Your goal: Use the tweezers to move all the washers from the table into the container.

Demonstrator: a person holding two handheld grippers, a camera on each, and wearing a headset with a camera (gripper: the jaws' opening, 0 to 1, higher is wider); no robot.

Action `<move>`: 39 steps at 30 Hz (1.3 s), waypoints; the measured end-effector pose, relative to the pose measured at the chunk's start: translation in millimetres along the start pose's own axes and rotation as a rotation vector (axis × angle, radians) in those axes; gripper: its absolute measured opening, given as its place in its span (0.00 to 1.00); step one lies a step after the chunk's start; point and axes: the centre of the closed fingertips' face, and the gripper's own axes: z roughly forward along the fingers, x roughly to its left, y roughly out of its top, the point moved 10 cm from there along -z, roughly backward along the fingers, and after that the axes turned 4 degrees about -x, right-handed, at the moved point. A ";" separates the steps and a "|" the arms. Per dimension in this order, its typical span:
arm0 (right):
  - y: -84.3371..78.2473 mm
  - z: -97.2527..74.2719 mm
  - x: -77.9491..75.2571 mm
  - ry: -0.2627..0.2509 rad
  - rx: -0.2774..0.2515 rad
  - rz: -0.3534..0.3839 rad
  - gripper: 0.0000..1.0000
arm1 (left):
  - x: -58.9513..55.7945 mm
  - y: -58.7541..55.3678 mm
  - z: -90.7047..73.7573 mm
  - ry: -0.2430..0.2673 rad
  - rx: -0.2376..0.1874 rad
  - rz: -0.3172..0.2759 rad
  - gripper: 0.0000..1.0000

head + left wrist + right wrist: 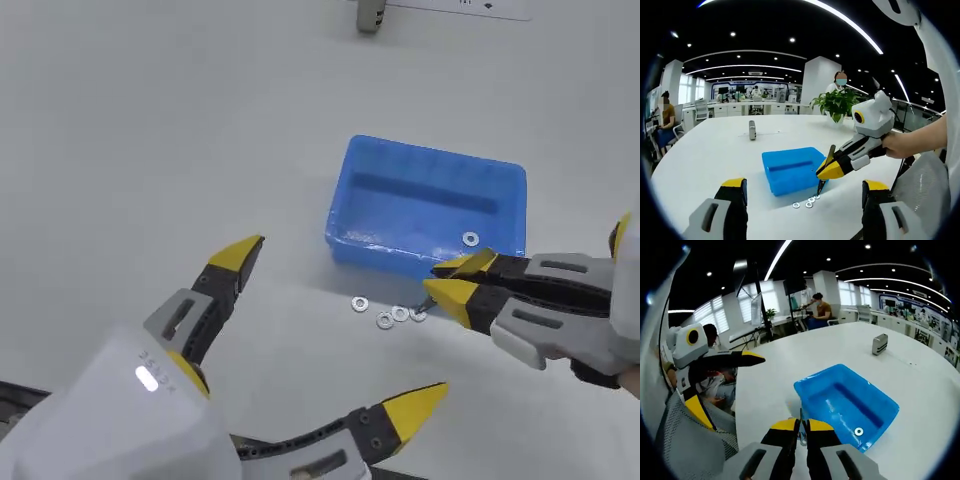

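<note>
Four small silver washers (384, 321) cluster on the white table (150, 150), just near of the blue container (400, 190) (a fifth lies inside). The right gripper (448, 280) is pinched together over them, and the left gripper (342, 318) gapes empty. Left gripper view: the pinched jaws hold tweezers (820, 187), tips at the washers. Right gripper view: tweezers mostly hidden between the jaws.

Blue container (420, 215), silver washers (400, 314), white table (150, 130)

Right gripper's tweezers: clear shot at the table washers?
Probably yes: the right gripper holds the tweezers tip-down right beside the washers, nothing between; the container sits behind them.
</note>
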 end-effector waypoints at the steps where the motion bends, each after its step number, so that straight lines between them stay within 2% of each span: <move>1: -0.6 0.2 0.0 -0.001 0.002 0.000 0.03 | 0.2 -0.6 0.0 0.002 0.006 0.001 0.97; 7: -1.8 1.4 2.0 0.011 0.003 0.011 0.03 | 0.8 -1.2 -0.4 0.003 0.010 -0.005 0.97; 10: -5.1 3.5 3.4 0.013 0.038 -0.015 0.03 | 0.9 -1.9 -0.4 0.001 0.015 -0.009 0.96; 11: -3.8 2.9 4.2 0.016 0.019 -0.019 0.03 | 0.8 -1.9 -0.5 0.001 0.016 -0.008 0.96; 19: -8.0 2.2 8.9 0.049 0.018 -0.059 0.04 | 0.1 -2.3 -0.6 -0.006 0.019 -0.007 0.96; 23: -13.6 1.3 8.0 0.040 0.044 -0.086 0.04 | 0.2 -2.4 -0.7 -0.007 0.018 -0.014 0.95; 26: -15.7 2.7 8.5 0.086 0.029 -0.088 0.04 | 0.3 -2.6 -0.8 -0.007 0.021 -0.014 0.95; 29: -13.8 4.1 4.9 0.070 0.038 -0.126 0.03 | 0.0 -2.6 -0.5 -0.010 0.022 -0.016 0.95; 31: -11.3 6.4 5.1 0.085 0.051 -0.139 0.03 | -0.2 -2.5 -0.4 -0.011 0.023 -0.012 0.95; 33: -9.4 8.2 7.0 0.099 0.067 -0.205 0.03 | -0.1 -2.7 -0.5 -0.010 0.025 -0.011 0.94; 35: -6.8 9.8 11.8 0.115 0.097 -0.311 0.03 | 0.2 -2.7 -0.7 -0.007 0.026 -0.011 0.94; 37: -6.1 11.5 15.8 0.113 0.104 -0.337 0.03 | 1.8 -1.0 -2.1 0.014 0.013 0.009 0.96; 39: -5.9 11.6 17.6 0.108 0.111 -0.363 0.02 | 1.7 1.9 -3.5 0.022 -0.019 0.005 0.98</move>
